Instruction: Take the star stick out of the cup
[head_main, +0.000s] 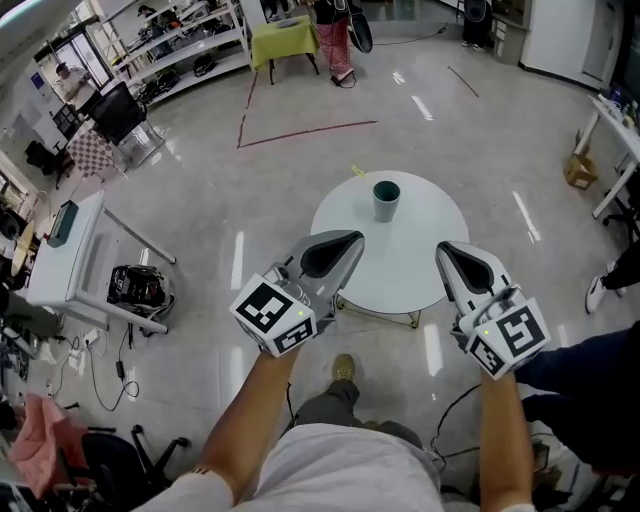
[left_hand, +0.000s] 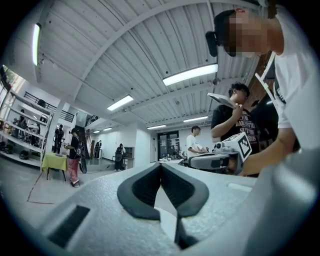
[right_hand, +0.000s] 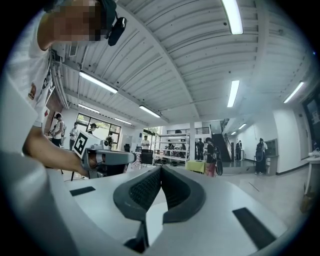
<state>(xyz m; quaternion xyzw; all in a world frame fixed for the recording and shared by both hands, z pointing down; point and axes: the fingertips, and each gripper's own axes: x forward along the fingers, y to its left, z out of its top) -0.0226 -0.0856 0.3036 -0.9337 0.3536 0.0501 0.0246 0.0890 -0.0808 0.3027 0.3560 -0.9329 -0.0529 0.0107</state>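
— Item one, the cup (head_main: 386, 200): where is it?
— It stands upright on the round white table (head_main: 400, 262), towards the far side. The star stick can't be made out inside it from your head view.
— And your tools?
— Left gripper (head_main: 348, 240): jaws pressed together, nothing between them. Right gripper (head_main: 446, 250): likewise closed and empty. You hold both at the table's near side, apart from the cup.
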